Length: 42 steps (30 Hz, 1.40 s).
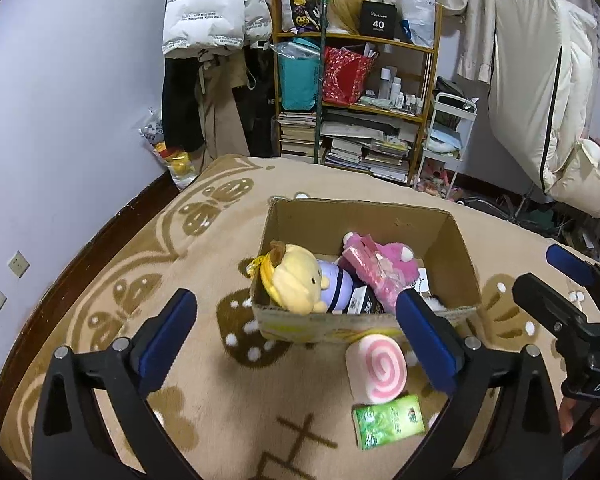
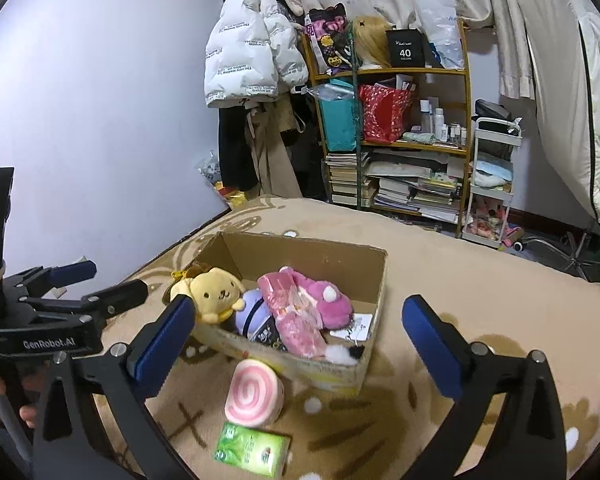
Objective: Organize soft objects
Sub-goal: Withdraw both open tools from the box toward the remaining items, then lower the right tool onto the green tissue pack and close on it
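Note:
An open cardboard box (image 1: 456,248) (image 2: 374,276) stands on the beige patterned blanket. In it lie a yellow plush dog (image 1: 296,282) (image 2: 216,290), a purple plush (image 1: 334,286) (image 2: 254,312), a pink plush (image 1: 396,258) (image 2: 328,300) and a pink packet (image 1: 370,268) (image 2: 296,316). A pink swirl cushion (image 1: 376,368) (image 2: 252,394) and a green tissue pack (image 1: 388,420) (image 2: 252,450) lie in front of the box. My left gripper (image 1: 296,330) (image 2: 100,280) is open and empty, before the box. My right gripper (image 2: 296,340) (image 1: 540,272) is open and empty, above the cushion.
A wooden shelf (image 1: 356,92) (image 2: 396,136) with books, bags and bottles stands behind the bed. Coats (image 1: 216,12) (image 2: 248,60) hang at its left, a white cart (image 1: 448,140) (image 2: 492,184) at its right. The wall (image 1: 60,120) lies left.

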Each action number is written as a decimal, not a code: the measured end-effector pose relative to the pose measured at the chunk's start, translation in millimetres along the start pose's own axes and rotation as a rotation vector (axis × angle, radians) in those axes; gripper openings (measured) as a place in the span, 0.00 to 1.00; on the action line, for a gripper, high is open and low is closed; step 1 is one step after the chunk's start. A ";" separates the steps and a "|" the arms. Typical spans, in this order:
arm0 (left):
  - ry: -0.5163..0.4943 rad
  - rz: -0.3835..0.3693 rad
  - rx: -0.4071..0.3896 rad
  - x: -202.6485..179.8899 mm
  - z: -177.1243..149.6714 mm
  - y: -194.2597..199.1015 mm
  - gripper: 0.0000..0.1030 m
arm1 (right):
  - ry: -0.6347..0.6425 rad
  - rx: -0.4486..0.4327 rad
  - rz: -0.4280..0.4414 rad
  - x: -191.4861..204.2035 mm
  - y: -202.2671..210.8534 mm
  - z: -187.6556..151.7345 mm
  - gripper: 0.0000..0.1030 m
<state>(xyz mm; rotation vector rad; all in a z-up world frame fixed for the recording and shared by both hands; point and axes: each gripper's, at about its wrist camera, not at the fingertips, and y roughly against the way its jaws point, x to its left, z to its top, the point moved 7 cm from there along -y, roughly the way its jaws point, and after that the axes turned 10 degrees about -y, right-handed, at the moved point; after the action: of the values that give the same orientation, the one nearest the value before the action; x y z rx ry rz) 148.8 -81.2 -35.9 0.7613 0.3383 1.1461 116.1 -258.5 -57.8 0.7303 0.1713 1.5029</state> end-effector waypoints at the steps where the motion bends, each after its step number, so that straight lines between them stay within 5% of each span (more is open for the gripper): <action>1: 0.001 -0.002 0.003 1.0 -1.5 2.8 0.96 | -0.004 0.001 -0.002 -0.5 3.8 -1.3 1.00; 22: -0.014 -0.041 0.066 2.9 -45.1 41.7 0.96 | -0.069 0.107 -0.058 7.2 18.9 -70.7 1.00; 42: 0.034 -0.118 0.119 -5.2 -63.0 1.0 0.96 | -0.112 0.231 -0.144 -17.3 -10.9 -99.0 1.00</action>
<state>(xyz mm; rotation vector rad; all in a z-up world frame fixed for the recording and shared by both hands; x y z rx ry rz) 108.0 -62.5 -80.5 0.8167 0.4770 1.0356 70.8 -240.9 -146.5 0.9645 0.3103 1.3143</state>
